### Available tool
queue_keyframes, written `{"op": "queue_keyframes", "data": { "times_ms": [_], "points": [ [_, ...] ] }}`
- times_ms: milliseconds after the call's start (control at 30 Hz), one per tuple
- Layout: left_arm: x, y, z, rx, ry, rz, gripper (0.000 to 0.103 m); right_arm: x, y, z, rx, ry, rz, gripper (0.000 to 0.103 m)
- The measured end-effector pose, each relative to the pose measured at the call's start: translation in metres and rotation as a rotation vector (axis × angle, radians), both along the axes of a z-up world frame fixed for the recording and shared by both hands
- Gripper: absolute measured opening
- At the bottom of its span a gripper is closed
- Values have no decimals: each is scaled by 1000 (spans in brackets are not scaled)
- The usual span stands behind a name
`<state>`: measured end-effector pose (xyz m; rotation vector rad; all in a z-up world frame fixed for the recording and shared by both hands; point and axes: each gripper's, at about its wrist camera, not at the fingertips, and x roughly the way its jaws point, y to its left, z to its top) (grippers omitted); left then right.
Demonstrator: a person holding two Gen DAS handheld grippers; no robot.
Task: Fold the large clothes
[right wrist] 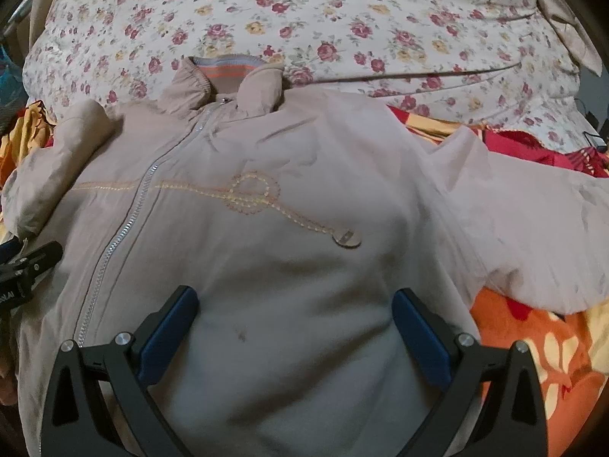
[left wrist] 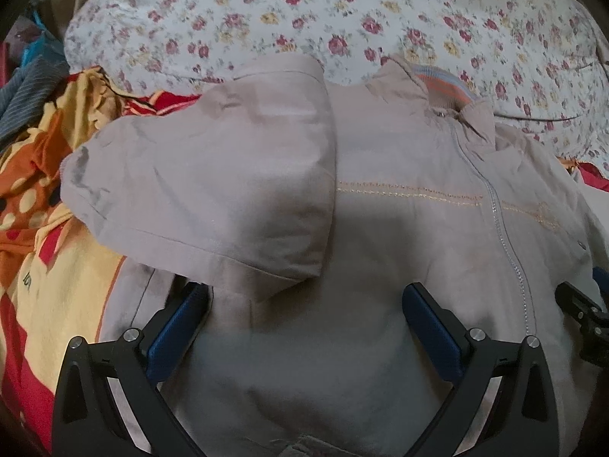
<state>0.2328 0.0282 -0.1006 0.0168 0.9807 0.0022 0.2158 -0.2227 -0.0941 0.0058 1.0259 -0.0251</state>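
Beige jacket [right wrist: 266,198] is lying zipped across the bed [right wrist: 342,19], both left tongs [left wrist: 304,304] and right tongs [right wrist: 295,304] hovering spread wide right above it, gripping nothing.

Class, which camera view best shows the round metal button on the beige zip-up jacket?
The right wrist view: the round metal button sits unobstructed on the beige zip-up jacket. The left wrist view shows no clear sign of it.
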Motion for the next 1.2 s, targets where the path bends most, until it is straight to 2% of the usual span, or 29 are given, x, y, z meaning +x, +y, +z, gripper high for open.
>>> {"op": "queue_keyframes", "data": {
  "times_ms": [167, 267, 300, 400, 500, 600, 733, 833, 967, 1133, 1200],
  "points": [
    [-4, 4, 4, -32, -9, -21, 93, 1, -1, 5, 11, 6, -22, 103],
    [-24, 5, 14, -36, -17, -50, 81, -13, -5, 20, 35, 21, -63, 101],
    [-34, 6, 19, -44, -25, -63, 78, -26, -8, 31, 64, -6, -71, 101],
    [-63, 17, 37, -63, -66, -58, 78, -63, -10, 66, 83, -121, -65, 101],
    [-85, 39, 50, -66, -100, 13, 78, -112, -7, 110, 27, -358, -62, 102],
    [-94, 61, 61, -26, -113, 103, 78, -147, -7, 127, -10, -517, -80, 103],
    [-109, 70, 77, 6, -162, 178, 78, -153, 0, 122, -41, -488, -60, 103],
    [-118, 63, 89, 56, -231, 164, 78, -155, 12, 117, -71, -472, -28, 103],
    [-126, 53, 99, 82, -297, 127, 78, -156, 26, 114, -154, -487, -2, 103],
    [-119, 53, 96, 55, -301, 111, 78, -154, 35, 106, -180, -455, 13, 103],
    [-112, 54, 92, 45, -278, 101, 78, -152, 36, 109, -186, -461, 20, 103]
  ]
}}
